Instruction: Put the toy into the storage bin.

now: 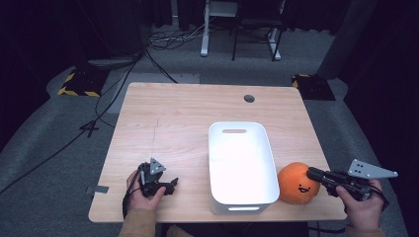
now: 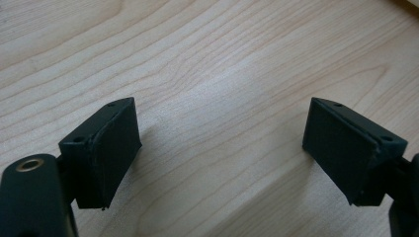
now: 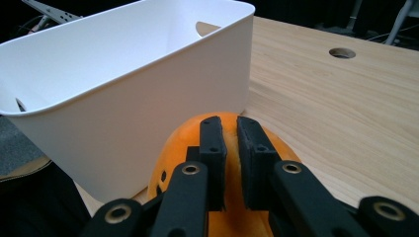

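A round orange plush toy (image 1: 295,182) with a small face lies on the wooden table (image 1: 173,118), touching the right side of a white plastic bin (image 1: 215,148). My right gripper (image 1: 314,174) reaches it from the right. In the right gripper view its jaws (image 3: 231,128) stand nearly together, pinching the top of the toy (image 3: 170,148), with the bin wall (image 3: 148,108) just behind. My left gripper (image 1: 170,185) rests low near the table's front left, held in a hand. Its jaws (image 2: 220,143) stand wide open over bare wood.
The bin looks empty and has handle slots in its end walls. A round cable hole (image 1: 249,98) sits near the table's far edge. Beyond the table are cables (image 1: 113,89) on the grey floor and white furniture legs (image 1: 204,29).
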